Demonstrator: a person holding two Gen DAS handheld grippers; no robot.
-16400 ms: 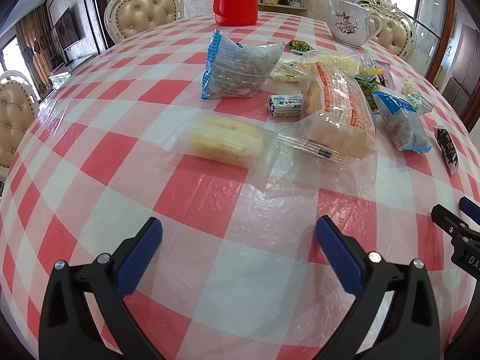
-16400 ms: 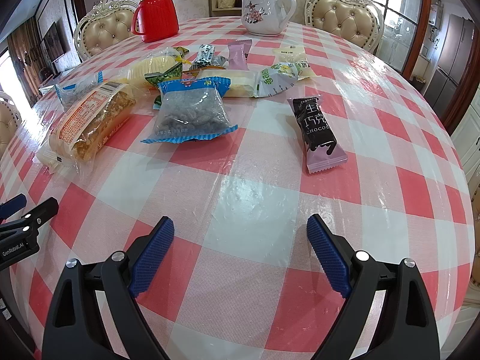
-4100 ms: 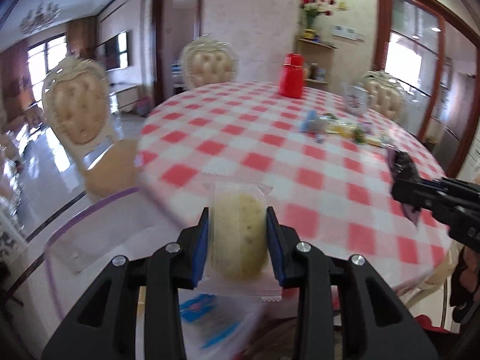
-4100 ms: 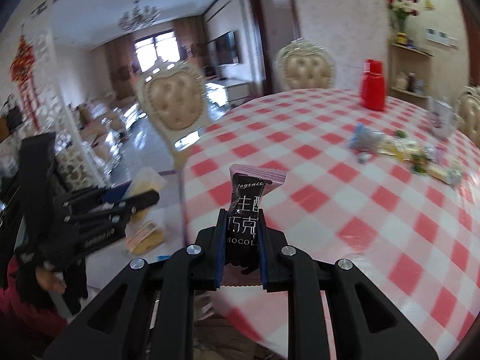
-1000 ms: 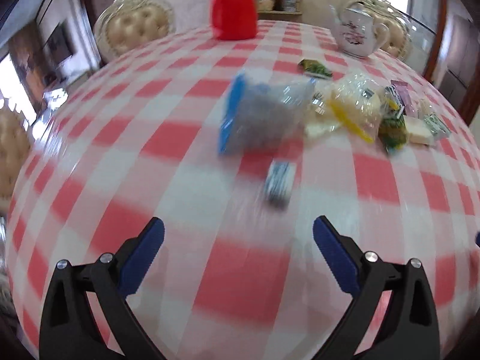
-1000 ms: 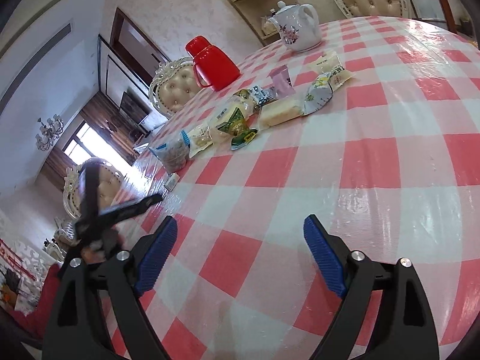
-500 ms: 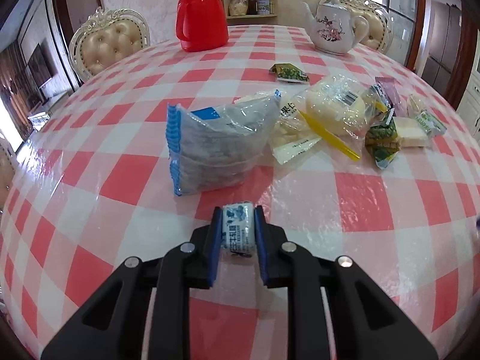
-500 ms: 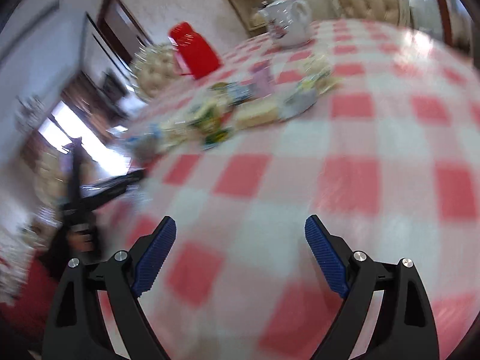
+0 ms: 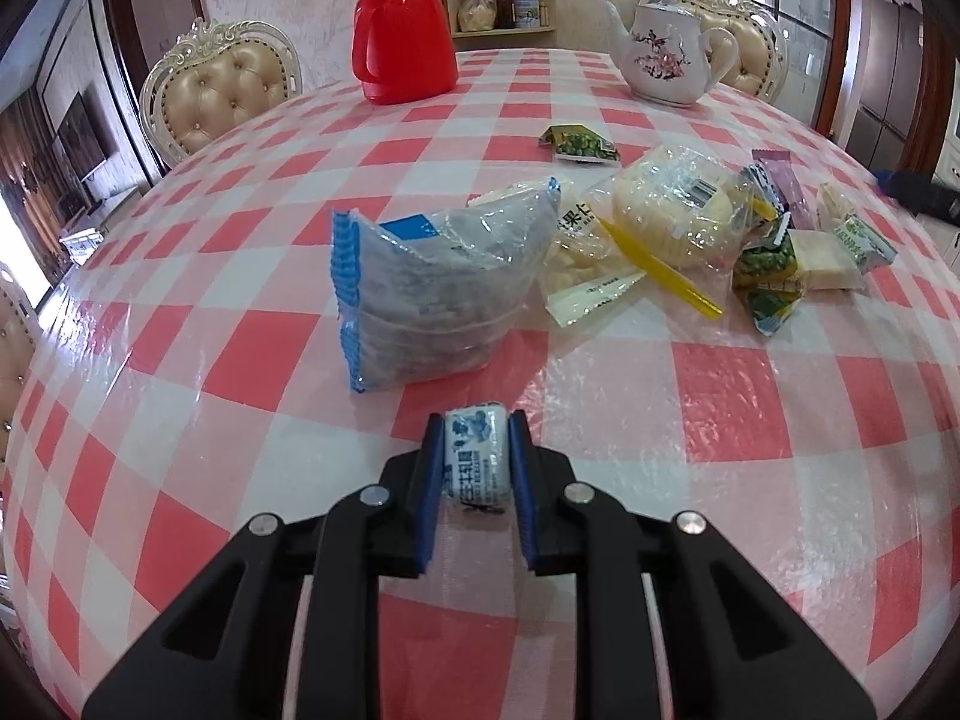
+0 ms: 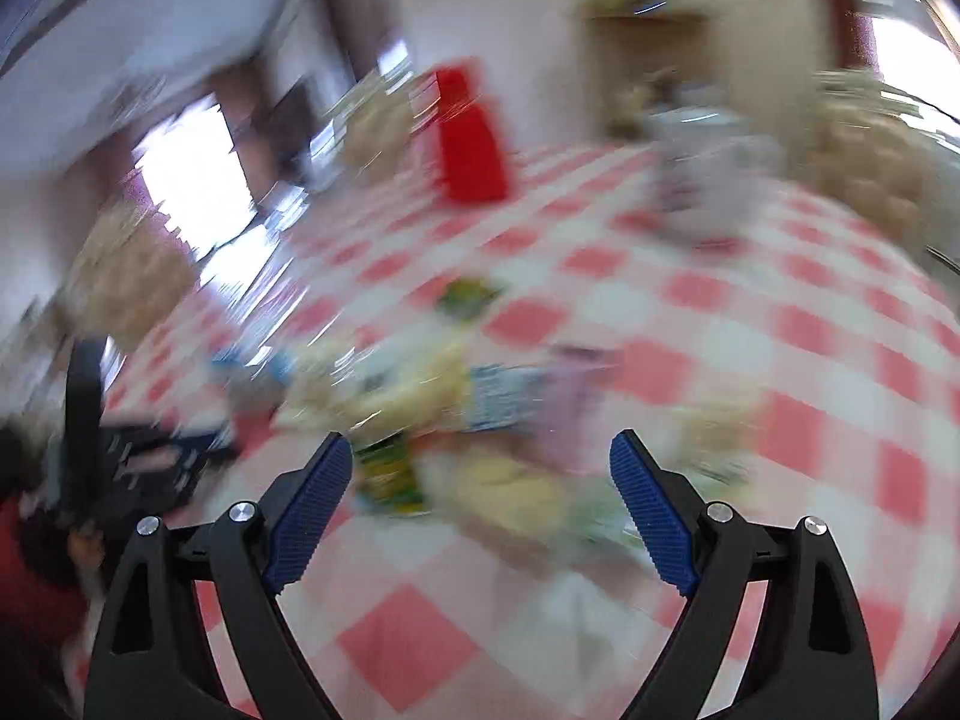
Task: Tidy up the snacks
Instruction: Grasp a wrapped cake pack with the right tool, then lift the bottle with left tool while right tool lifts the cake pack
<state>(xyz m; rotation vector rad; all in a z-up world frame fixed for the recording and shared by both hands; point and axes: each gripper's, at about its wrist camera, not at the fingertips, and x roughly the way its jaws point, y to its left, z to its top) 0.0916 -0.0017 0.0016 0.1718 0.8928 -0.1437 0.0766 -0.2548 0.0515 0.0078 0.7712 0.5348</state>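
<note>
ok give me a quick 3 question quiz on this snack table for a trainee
1. True or false: the left gripper is shut on a small white and blue candy.
2. What colour is the flask at the far side of the table?
3. The right gripper holds: A) a purple packet B) nothing C) a teapot

Key: 1 true; 2 red; 3 B, its jaws are closing with nothing between them.

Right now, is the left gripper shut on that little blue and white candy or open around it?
Shut on it. The left gripper has both blue pads pressed against the sides of the small blue and white candy.
</note>
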